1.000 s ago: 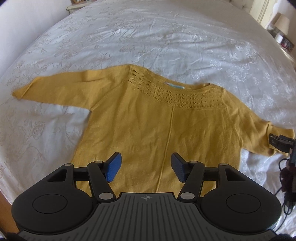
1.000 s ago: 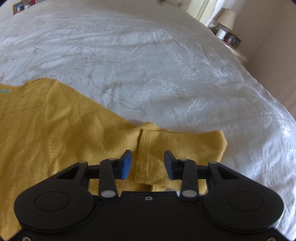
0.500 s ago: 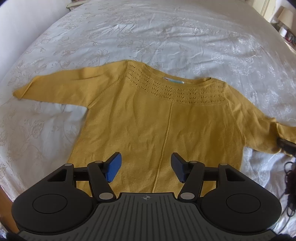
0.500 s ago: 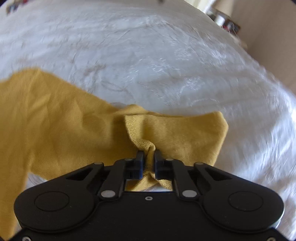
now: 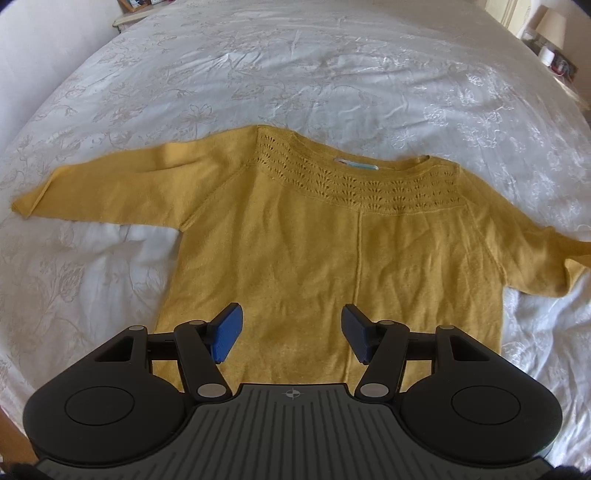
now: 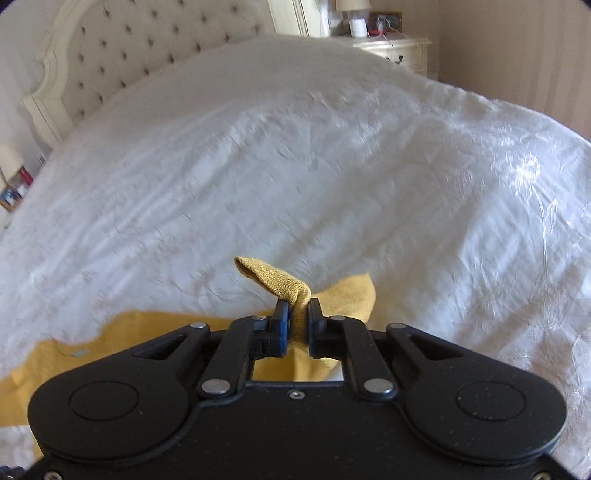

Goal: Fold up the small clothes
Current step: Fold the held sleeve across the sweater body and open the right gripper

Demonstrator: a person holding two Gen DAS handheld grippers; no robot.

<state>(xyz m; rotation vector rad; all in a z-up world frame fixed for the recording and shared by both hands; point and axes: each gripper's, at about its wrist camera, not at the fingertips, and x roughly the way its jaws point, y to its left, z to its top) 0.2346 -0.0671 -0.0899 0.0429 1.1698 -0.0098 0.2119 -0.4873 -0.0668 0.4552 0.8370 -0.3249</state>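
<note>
A yellow knit sweater [image 5: 332,258] lies flat, front up, on the white bedspread [image 5: 295,74], its left sleeve [image 5: 110,184] stretched out to the left. My left gripper [image 5: 290,334] is open and empty, hovering over the sweater's lower hem. My right gripper [image 6: 297,321] is shut on the cuff of the right sleeve [image 6: 291,284] and holds it lifted off the bed. In the left wrist view that sleeve end [image 5: 569,266] rises at the right edge; the right gripper itself is out of that frame.
The bedspread [image 6: 332,166] stretches far beyond the sweater. A tufted headboard [image 6: 129,55] stands at the far end. A nightstand [image 6: 399,48] with a lamp sits at the bed's far right corner; the lamp also shows in the left wrist view [image 5: 550,26].
My right gripper closed on the right sleeve cuff and has lifted it, tilting upward toward the headboard. My left gripper stayed open and drifted slightly over the hem.
</note>
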